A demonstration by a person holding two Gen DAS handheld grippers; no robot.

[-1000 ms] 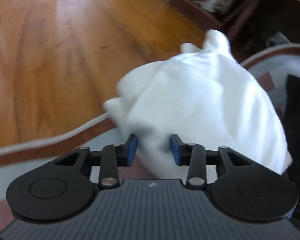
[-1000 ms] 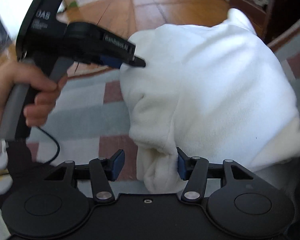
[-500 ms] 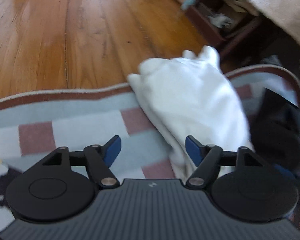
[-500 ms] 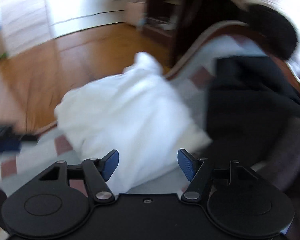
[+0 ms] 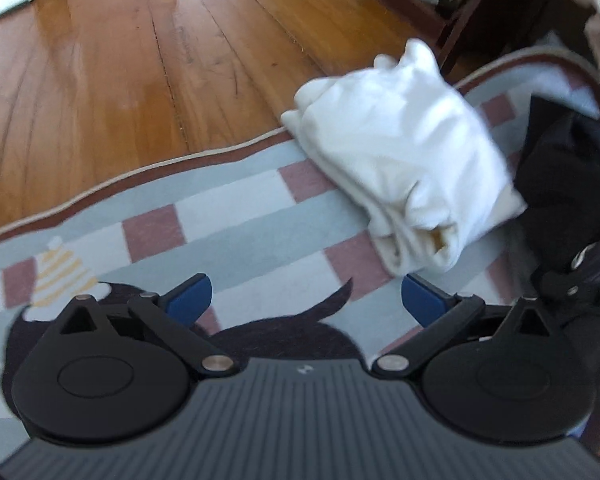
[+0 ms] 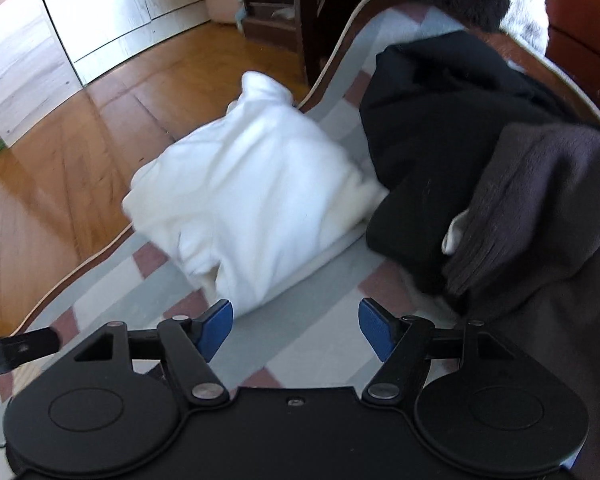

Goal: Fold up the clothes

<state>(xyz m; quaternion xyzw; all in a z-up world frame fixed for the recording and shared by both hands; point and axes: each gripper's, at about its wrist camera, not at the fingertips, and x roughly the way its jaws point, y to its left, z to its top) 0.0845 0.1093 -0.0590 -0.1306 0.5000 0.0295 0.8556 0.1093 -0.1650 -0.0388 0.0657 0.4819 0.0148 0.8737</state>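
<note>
A folded white garment (image 5: 400,152) lies on the checked rug (image 5: 236,216), partly over the rug's edge by the wooden floor. My left gripper (image 5: 306,300) hovers above and short of it, jaws opening wide, nothing between them. In the right wrist view the same white garment (image 6: 256,200) rests beside a black garment (image 6: 440,148). My right gripper (image 6: 296,330) hangs above the rug just short of the white bundle, jaws opening, with only rug showing between its blue pads (image 6: 216,326).
A grey-brown garment (image 6: 540,208) lies over the black one at the right. Dark wooden furniture (image 6: 300,20) stands behind the rug. Wooden floor (image 5: 120,72) stretches to the left. The left gripper's fingertip (image 6: 16,350) pokes in at the right view's left edge.
Both grippers let go of the white garment, opened wider and drew back and upward. The garment now lies on the rug. The right view rolled, bringing the dark clothes in.
</note>
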